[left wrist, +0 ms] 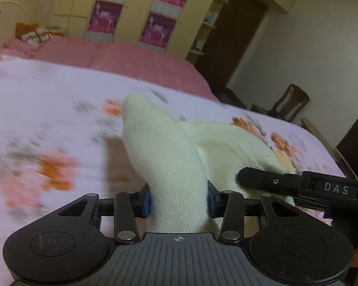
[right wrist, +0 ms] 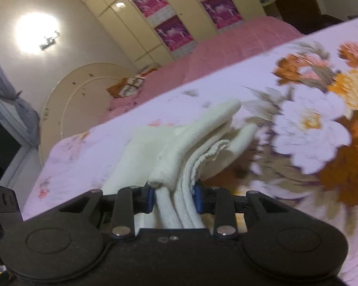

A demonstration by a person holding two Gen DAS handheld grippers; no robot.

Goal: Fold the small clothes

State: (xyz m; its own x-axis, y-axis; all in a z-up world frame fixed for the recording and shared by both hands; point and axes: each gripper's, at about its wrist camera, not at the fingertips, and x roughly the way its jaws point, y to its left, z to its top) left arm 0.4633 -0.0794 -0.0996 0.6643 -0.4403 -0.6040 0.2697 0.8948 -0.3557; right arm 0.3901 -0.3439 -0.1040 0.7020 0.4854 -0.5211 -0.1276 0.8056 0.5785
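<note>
A cream-white knitted sock (left wrist: 164, 157) is held up above the flowered bedspread (left wrist: 47, 109). My left gripper (left wrist: 179, 201) is shut on the sock, which sticks up and forward between the blue pads. My right gripper (right wrist: 174, 199) is shut on the bunched layers of the sock (right wrist: 191, 143), with a ribbed cuff edge showing. The right gripper's black finger (left wrist: 262, 176) reaches in from the right in the left wrist view and presses against the sock close beside my left gripper.
The bed has a pink sheet (left wrist: 131, 57) beyond the flowered bedspread and a round cream headboard (right wrist: 83, 90). Cream wardrobes with purple posters (left wrist: 160, 31) stand behind. A wooden chair (left wrist: 291, 102) stands past the bed's right edge.
</note>
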